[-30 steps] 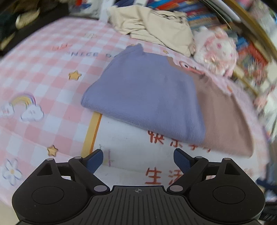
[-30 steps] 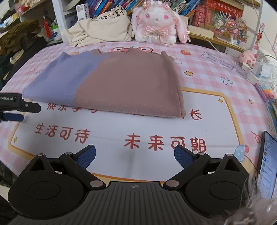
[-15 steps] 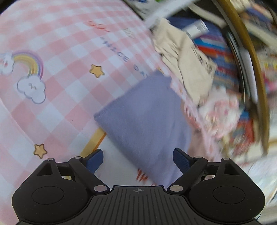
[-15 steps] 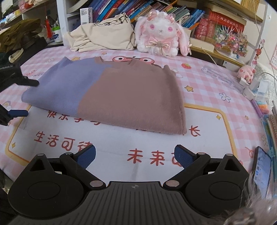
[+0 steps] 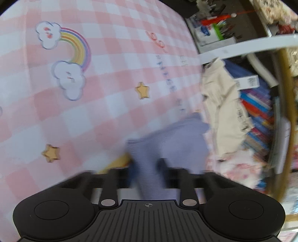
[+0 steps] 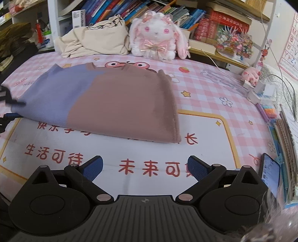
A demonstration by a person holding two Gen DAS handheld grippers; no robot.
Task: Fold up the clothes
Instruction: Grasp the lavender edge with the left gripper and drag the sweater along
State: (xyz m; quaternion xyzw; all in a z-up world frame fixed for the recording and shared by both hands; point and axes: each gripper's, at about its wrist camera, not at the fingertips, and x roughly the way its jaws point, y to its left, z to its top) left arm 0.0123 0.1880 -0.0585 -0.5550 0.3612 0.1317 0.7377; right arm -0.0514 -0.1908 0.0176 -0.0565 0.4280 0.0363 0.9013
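A folded garment, purple on its left part and brown on its right, lies flat on the pink checked mat. In the left wrist view its purple corner runs between my left gripper's blurred fingers, whose jaws are closing on the cloth. In the right wrist view that left gripper shows at the far left edge, at the same corner. My right gripper stands open over the white printed panel, in front of the garment's near edge, with nothing between its fingers.
A beige garment is heaped at the back of the mat beside a pink plush rabbit. Bookshelves stand behind. A phone, notebooks and small items lie along the right edge.
My left gripper has rolled and moved in on the purple corner, and its fingers have gone from wide apart to closed around the cloth. The right gripper has stayed open and almost still.
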